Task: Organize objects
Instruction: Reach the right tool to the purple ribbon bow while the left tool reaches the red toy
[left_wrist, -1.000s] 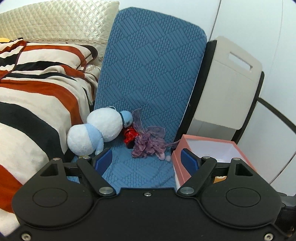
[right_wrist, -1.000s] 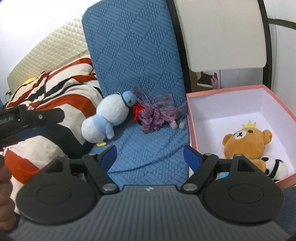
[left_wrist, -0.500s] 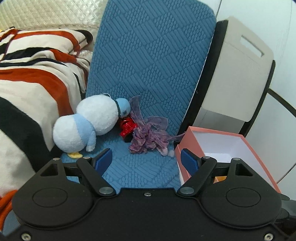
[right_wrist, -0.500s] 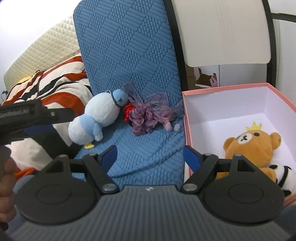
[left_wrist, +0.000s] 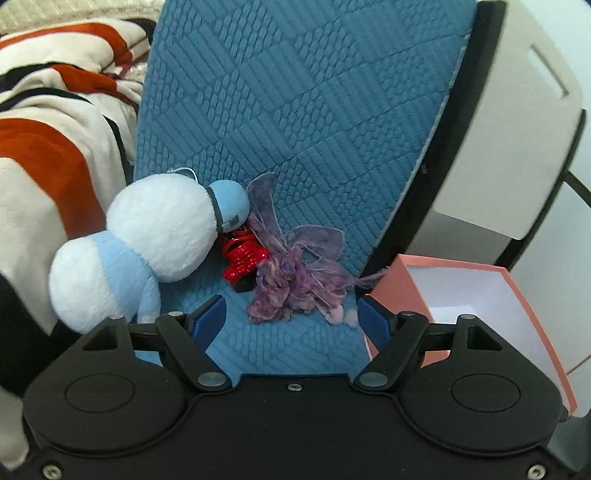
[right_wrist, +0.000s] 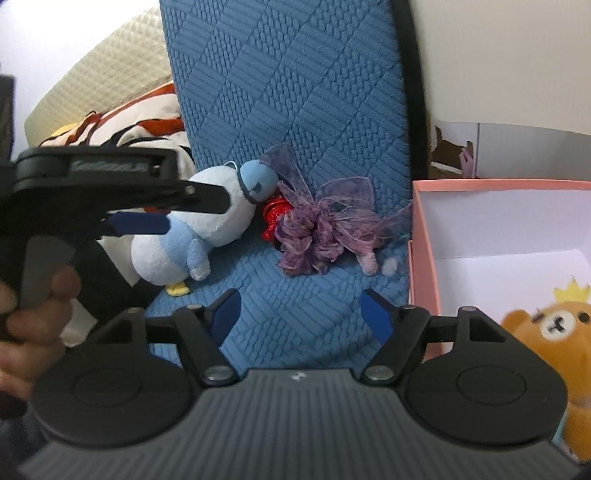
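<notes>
Left gripper (left_wrist: 291, 317): jaws spread, empty.
Right gripper (right_wrist: 301, 310): jaws spread, empty.
Purple ribbon (left_wrist: 295, 284): just ahead of left fingertips, touching red ornament (left_wrist: 243, 258).
Risk: loose ribbon may drag ornament, missing box (left_wrist: 517, 291).

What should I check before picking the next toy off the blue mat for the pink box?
1. Left gripper open, empty: ok.
2. Right gripper open, empty: ok.
3. Purple ribbon bundle straight ahead of the left gripper, nothing on top: ok.
4. Red ornament wedged between ribbon and penguin plush; clean grasp: not ok.
5. Pink box has room beside the bear plush: ok.
6. Ribbon snagged on ornament: cannot tell.
</notes>
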